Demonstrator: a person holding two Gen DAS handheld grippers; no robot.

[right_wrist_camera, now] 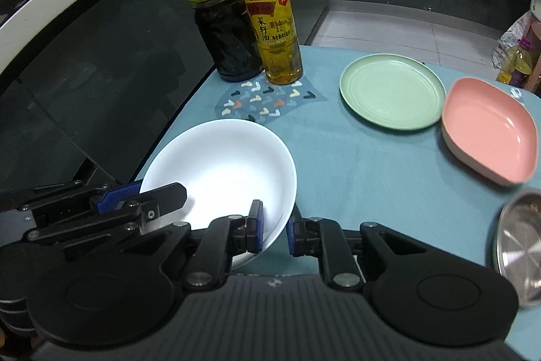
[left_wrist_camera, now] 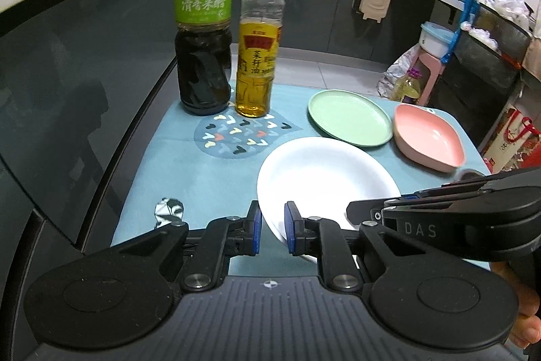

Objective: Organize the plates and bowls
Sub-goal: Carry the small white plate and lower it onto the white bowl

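White bowl at the table's near-left corner, rim straddled by both grippers

Left gripper and right gripper are spread — pads either side of the rim, neither pinching; close squarely, lift level — bowl is round, mouth up, tipped slightly, no long axis; green plate sits well apart

Dim room, white bowl glaring, fisheye-bent edges

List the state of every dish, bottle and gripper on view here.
white plate: tilted, rim between both grippers' fingers
left gripper: straddling rim, not closed
right gripper: same
green plate: flat, empty
pink dish: empty
vinegar bottle: upright, capped
oil bottle: upright, capped
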